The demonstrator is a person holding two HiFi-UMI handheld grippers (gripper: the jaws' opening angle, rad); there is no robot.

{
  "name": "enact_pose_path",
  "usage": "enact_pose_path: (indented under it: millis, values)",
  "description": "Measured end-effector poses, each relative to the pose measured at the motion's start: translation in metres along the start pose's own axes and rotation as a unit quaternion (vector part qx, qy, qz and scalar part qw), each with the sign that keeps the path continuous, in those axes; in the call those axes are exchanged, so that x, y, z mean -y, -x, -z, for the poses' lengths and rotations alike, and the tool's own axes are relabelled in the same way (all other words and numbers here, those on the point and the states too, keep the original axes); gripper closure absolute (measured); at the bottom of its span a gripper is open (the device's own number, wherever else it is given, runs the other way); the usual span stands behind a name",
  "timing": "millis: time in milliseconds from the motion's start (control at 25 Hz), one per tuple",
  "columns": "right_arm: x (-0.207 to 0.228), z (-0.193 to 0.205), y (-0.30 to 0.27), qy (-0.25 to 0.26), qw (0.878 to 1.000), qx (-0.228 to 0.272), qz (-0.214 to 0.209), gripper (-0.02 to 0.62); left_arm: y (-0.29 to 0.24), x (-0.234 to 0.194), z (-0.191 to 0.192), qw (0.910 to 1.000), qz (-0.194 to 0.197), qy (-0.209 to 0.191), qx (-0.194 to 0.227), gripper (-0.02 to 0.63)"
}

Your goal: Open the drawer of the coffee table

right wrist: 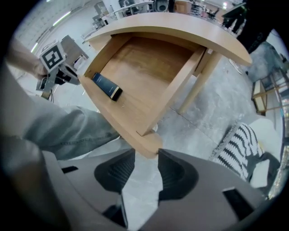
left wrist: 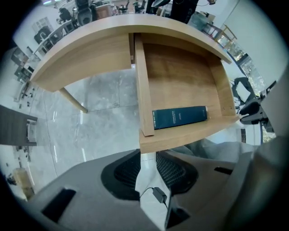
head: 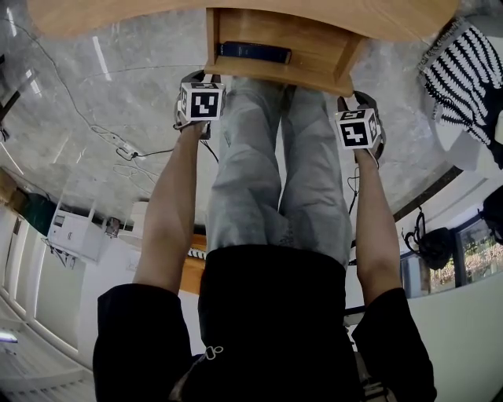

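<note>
The coffee table point(head: 236, 14) has its wooden drawer point(head: 275, 73) pulled out toward me, and a dark blue book point(head: 253, 52) lies inside by the front panel. Both grippers point down at the drawer front's two ends. In the left gripper view, the left gripper point(left wrist: 148, 155) stands open just short of the front panel point(left wrist: 189, 137); only floor and a small cable plug show between its pads. In the right gripper view, the right gripper point(right wrist: 146, 155) is open, with the panel's corner point(right wrist: 151, 146) right at its fingertips, and the pads do not press on it.
My legs in grey jeans point(head: 267, 180) stand between the two grippers under the drawer. A black-and-white striped rug point(head: 464, 71) lies on the marble floor to the right. Cables point(head: 118, 145) trail on the floor at left. A table leg point(right wrist: 198, 85) stands beside the drawer.
</note>
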State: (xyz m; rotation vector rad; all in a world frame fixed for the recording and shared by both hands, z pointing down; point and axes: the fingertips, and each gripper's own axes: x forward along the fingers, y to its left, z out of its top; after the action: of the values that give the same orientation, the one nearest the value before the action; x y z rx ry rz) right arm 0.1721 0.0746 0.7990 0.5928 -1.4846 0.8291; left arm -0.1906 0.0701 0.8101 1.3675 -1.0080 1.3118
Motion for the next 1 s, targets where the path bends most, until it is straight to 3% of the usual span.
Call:
enact_pose_path:
  millis: [160, 320, 440, 680, 1000]
  values:
    - [-0.009, -0.001, 0.012, -0.097, 0.995, 0.032, -0.010, 0.471, 0.009, 0.003, 0.005, 0.9989, 0.001, 0.047, 0.007, 0.508]
    - [-0.013, -0.005, 0.022, -0.113, 0.992, 0.046, -0.012, 0.485, 0.024, 0.004, 0.004, 0.9982, -0.017, 0.053, 0.020, 0.514]
    - [-0.011, -0.016, 0.039, -0.133, 0.989, 0.069, -0.016, 0.548, 0.046, -0.002, -0.005, 0.9945, -0.028, 0.089, 0.048, 0.560]
    - [0.001, -0.052, 0.089, -0.174, 0.977, 0.114, -0.037, 0.573, 0.101, 0.002, -0.049, 0.9866, -0.011, 0.113, 0.117, 0.588]
    - [0.014, -0.101, 0.175, -0.204, 0.952, 0.209, -0.090, 0.580, 0.193, 0.043, -0.124, 0.9651, 0.041, 0.145, 0.214, 0.596]
